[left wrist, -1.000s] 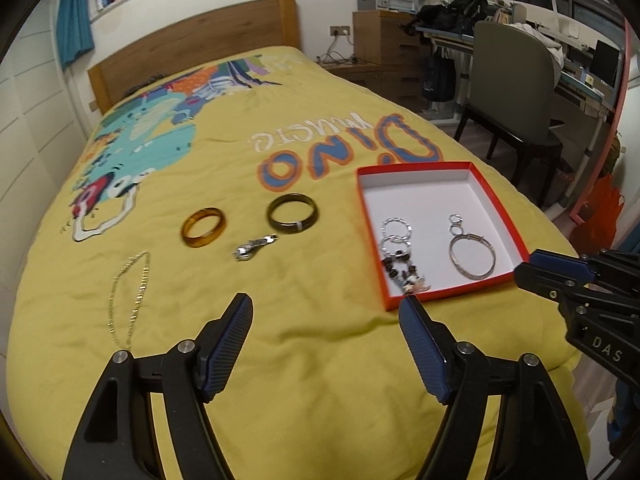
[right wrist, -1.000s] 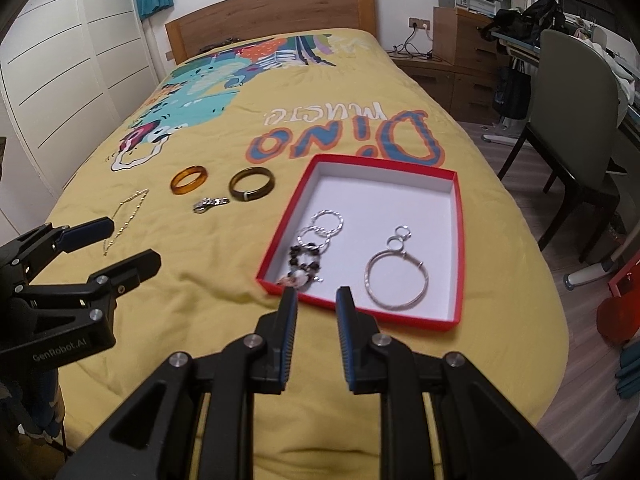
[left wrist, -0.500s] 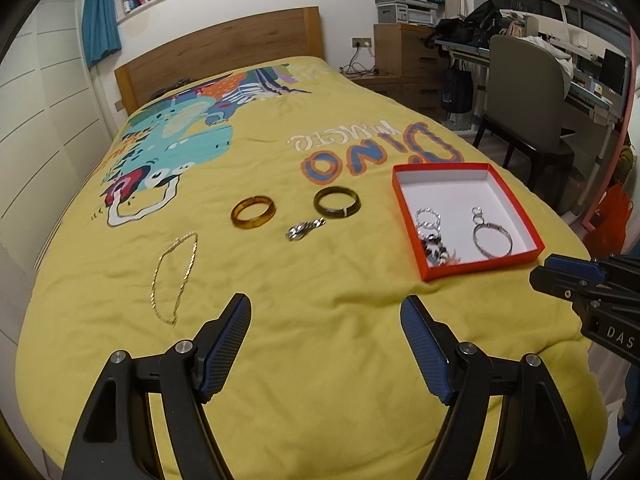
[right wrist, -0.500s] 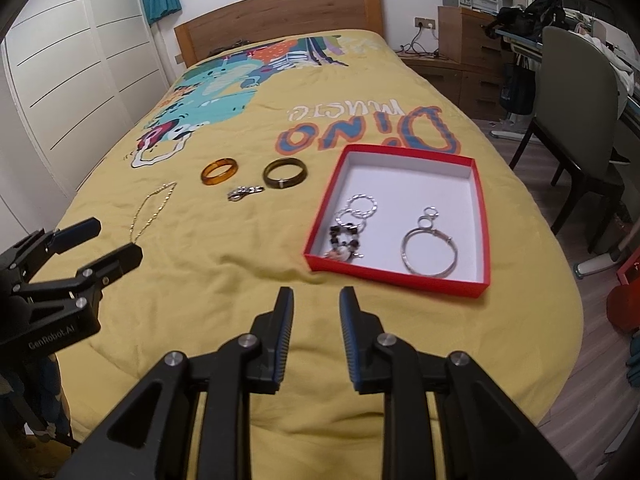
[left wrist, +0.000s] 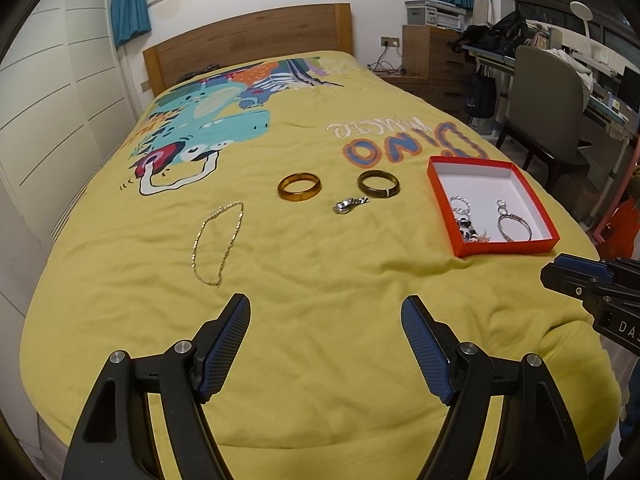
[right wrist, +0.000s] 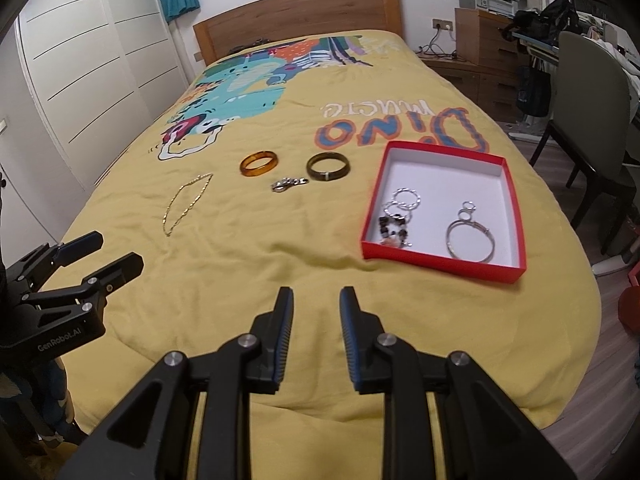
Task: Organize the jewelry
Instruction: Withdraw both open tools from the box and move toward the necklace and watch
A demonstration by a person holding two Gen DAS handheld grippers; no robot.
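Note:
A red box (left wrist: 436, 186) (right wrist: 519, 216) with a white inside sits on the yellow bedspread at the right. It holds a silver bangle (right wrist: 471, 236), silver hoops (right wrist: 406, 199) and a dark beaded piece (right wrist: 390, 229). On the spread lie an amber bangle (left wrist: 299, 187) (right wrist: 258, 164), a dark bangle (left wrist: 378, 183) (right wrist: 328, 166), a small silver chain piece (left wrist: 350, 204) (right wrist: 288, 183) and a gold necklace (left wrist: 218, 236) (right wrist: 185, 203). My left gripper (left wrist: 326, 314) is wide open and empty above the near bed. My right gripper (right wrist: 316, 304) has a narrow gap and is empty.
The bed has a wooden headboard (left wrist: 248, 46). White wardrobe doors (right wrist: 88, 60) stand at the left. A grey chair (left wrist: 548, 96), a desk and a wooden drawer unit (left wrist: 434, 54) stand to the right of the bed. The bed's front edge is just below the grippers.
Both grippers have pulled back and up from the bed, so the jewelry and box look farther away. The right gripper's gap has widened slightly. Nothing on the bed has moved.

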